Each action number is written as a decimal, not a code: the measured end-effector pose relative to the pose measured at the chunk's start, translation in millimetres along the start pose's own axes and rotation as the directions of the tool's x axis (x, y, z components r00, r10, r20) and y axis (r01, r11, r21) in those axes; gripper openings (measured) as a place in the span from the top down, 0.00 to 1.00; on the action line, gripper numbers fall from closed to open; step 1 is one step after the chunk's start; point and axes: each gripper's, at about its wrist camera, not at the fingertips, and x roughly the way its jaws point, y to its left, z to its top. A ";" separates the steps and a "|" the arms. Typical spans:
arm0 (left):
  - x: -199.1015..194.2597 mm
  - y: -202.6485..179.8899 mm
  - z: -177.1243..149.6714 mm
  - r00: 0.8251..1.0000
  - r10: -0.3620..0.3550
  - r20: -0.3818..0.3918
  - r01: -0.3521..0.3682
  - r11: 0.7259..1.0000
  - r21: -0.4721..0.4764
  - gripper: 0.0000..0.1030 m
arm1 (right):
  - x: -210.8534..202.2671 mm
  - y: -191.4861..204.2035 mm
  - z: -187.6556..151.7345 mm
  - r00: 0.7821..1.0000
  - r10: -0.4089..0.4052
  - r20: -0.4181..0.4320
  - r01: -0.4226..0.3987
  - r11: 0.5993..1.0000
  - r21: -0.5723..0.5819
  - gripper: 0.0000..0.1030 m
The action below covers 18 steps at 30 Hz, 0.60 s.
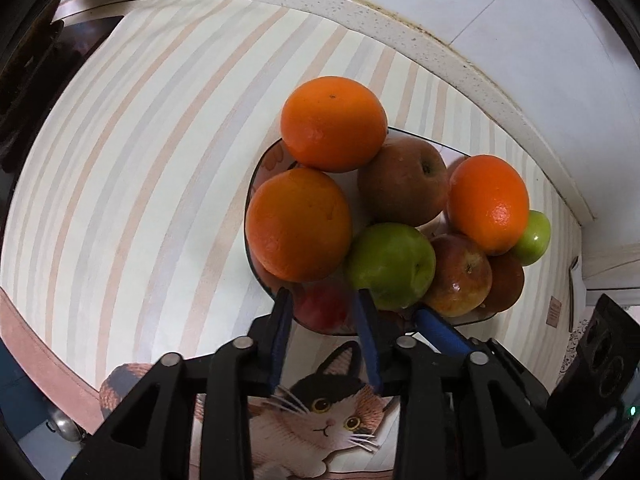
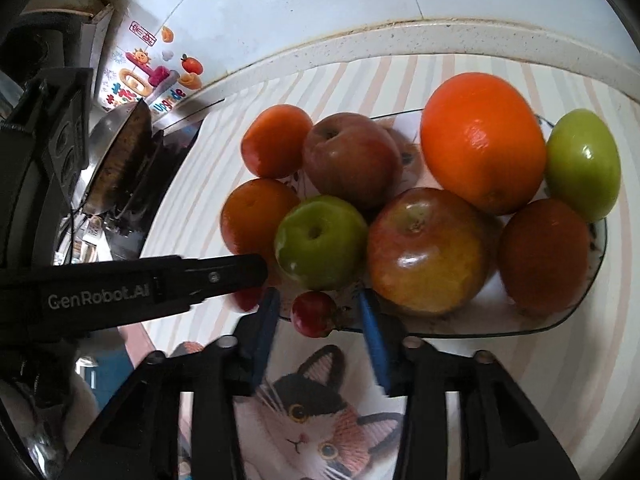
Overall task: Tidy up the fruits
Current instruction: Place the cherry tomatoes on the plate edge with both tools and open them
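Observation:
A dark-rimmed plate on a striped cloth holds a heap of fruit: oranges, red apples and green apples. My left gripper hangs over the plate's near rim, open, with a red fruit showing between its blue pads. My right gripper stands open just to its right. A small red fruit lies between its pads, untouched. One right finger shows in the left wrist view. A black left finger crosses the right wrist view.
A cat-picture mat lies in front of the plate. Behind it runs the speckled counter edge below a white tiled wall. At the left stand a metal pan on a dark stove and a colourful box.

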 end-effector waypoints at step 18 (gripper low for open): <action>-81.7 -14.6 -59.6 0.973 0.131 0.192 -0.143 0.989 0.049 0.16 | -117.2 -17.1 -20.4 0.963 -0.265 0.044 0.265 0.964 0.003 0.06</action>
